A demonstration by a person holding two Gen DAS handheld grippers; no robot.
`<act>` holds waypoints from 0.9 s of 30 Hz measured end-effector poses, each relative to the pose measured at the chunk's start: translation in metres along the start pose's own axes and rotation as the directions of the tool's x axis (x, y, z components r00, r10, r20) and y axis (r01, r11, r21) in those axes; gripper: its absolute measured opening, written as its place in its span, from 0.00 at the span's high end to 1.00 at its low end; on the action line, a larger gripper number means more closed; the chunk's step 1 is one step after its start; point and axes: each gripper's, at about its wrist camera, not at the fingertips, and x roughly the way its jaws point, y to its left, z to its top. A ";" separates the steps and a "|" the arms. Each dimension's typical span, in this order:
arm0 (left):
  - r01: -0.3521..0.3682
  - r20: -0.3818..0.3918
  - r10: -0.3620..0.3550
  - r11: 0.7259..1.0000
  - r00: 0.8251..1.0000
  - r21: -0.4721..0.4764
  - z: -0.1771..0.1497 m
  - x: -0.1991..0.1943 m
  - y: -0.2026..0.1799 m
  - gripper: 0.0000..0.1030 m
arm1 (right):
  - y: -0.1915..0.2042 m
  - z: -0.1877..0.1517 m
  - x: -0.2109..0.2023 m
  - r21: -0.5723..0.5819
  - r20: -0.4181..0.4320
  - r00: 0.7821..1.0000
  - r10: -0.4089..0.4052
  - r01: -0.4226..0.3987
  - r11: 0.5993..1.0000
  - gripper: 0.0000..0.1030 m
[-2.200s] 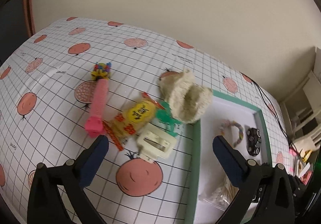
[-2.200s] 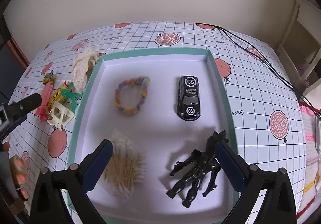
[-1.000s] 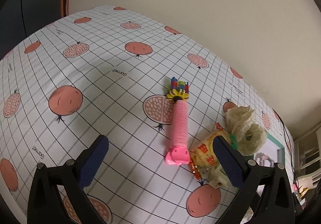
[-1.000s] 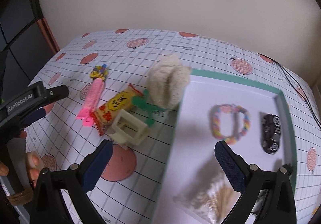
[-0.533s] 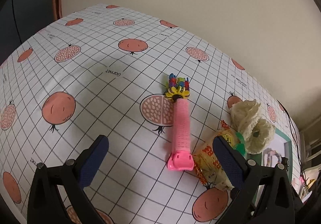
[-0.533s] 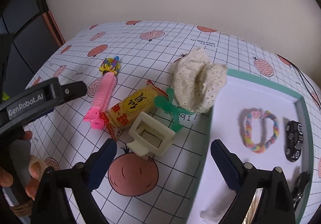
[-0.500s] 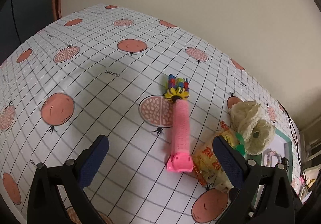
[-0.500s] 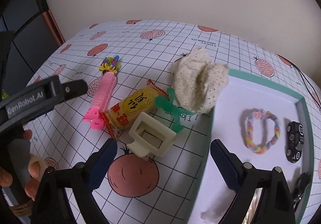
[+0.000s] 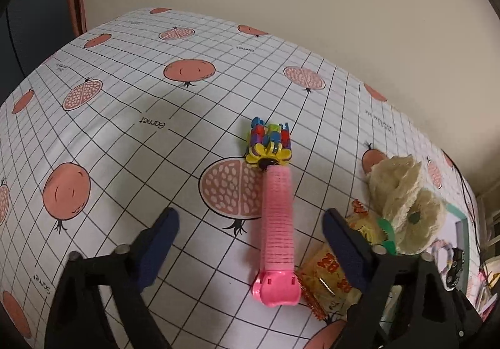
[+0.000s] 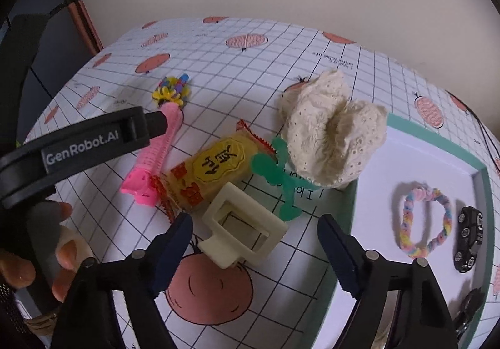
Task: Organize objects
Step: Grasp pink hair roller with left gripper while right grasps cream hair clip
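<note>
A pink hair roller clip (image 9: 277,230) lies on the pomegranate-print tablecloth, its near end between the fingers of my open left gripper (image 9: 250,224). Beyond its far end sits a bunch of coloured mini clips (image 9: 268,142). In the right wrist view the pink hair roller clip (image 10: 157,150) lies beside a yellow snack packet (image 10: 212,170), a cream claw clip (image 10: 243,227), a green figure-shaped tag (image 10: 278,180) and a cream lace scrunchie (image 10: 331,136). My right gripper (image 10: 254,224) stands open above the claw clip, nothing held.
A white tray with a green rim (image 10: 347,217) at the right holds a rainbow hair tie (image 10: 425,220) and a black toy car (image 10: 468,239). The left gripper's black body and the person's hand (image 10: 62,242) fill the left. A wall stands behind the table.
My left gripper has moved in toward the pink roller clip, which now reaches between its fingers. My right gripper has swung left from over the tray and come in over the claw clip.
</note>
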 end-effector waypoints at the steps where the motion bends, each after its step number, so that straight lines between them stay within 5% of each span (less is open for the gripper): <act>1: 0.000 -0.006 0.000 1.000 1.000 -0.004 0.000 0.003 0.001 0.18 | 0.000 0.000 0.001 -0.003 -0.003 1.000 -0.001 0.001 1.000 0.22; 8: -0.004 -0.024 0.004 1.000 1.000 0.012 -0.002 0.013 -0.003 0.20 | 0.000 -0.001 0.011 0.000 -0.017 1.000 0.003 -0.003 1.000 0.25; 13: 0.004 -0.049 -0.003 0.999 0.999 0.037 -0.006 0.019 -0.010 0.30 | 0.001 -0.002 0.013 0.009 -0.018 1.000 0.013 -0.012 1.000 0.37; 21: -0.033 -0.065 0.041 0.994 0.997 0.106 -0.013 0.020 -0.018 0.75 | -0.003 -0.003 0.011 0.011 -0.029 0.999 0.034 -0.034 0.999 0.41; 27: -0.036 -0.102 0.050 0.991 0.994 0.132 -0.020 0.014 -0.017 0.75 | -0.002 -0.006 0.010 -0.014 -0.055 0.998 0.021 -0.021 1.000 0.41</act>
